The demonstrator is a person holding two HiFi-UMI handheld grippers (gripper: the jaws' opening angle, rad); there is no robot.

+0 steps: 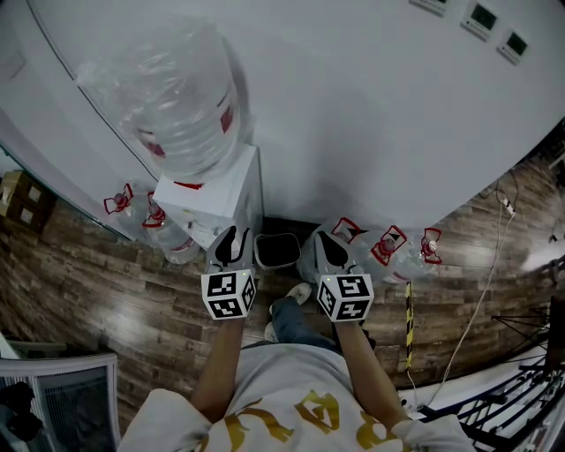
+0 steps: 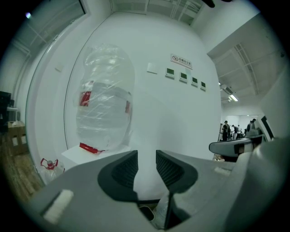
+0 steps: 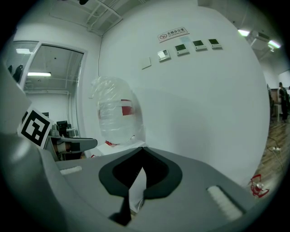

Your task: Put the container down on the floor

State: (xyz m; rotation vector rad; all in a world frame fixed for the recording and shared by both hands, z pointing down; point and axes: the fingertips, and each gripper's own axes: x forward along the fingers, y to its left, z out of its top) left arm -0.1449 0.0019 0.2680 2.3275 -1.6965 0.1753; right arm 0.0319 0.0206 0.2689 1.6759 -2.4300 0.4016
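Container (image 1: 276, 250), where is it? Log near to far. (A)

Nearest: the person's two forearms reach forward over a white shirt with yellow print (image 1: 265, 419). Each holds a gripper level, out toward the wall. (B)

Jaw state, left gripper (image 1: 231, 240)? (A)

Spread. Its own view shows a clear gap between the two ribbed pads (image 2: 125, 168), with only white wall behind it. Nothing is held. (B)

Right gripper (image 1: 334, 247)? (A)

Pressed together. In its own view the tips meet at the top and nothing sits between them. (B)

Next out? (A)

One shoe (image 1: 298, 293) on the wood-plank floor (image 1: 106, 300), below and between the grippers. Just beyond it is the container: dark, open-topped, upright on the floor at the foot of the wall. In the head view it sits between the two grippers, and neither touches it. (B)

Neighbours? (A)

A white dispenser cabinet (image 1: 221, 199) is just beside it on the left. An upturned water bottle wrapped in clear film (image 1: 185, 97) sits on top of the cabinet. Clear jugs with red handles lie on the floor on both sides, one group (image 1: 146, 216) left of the cabinet and another (image 1: 397, 247) right of the container. A yellow-black striped strip (image 1: 409, 327) and a white cable (image 1: 477, 300) run across the floor on the right. (B)

Farthest? (A)

The white wall (image 1: 371, 115) with a row of small panels (image 1: 481, 18) set high on it. Cardboard boxes (image 1: 22, 199) are at the far left. (B)
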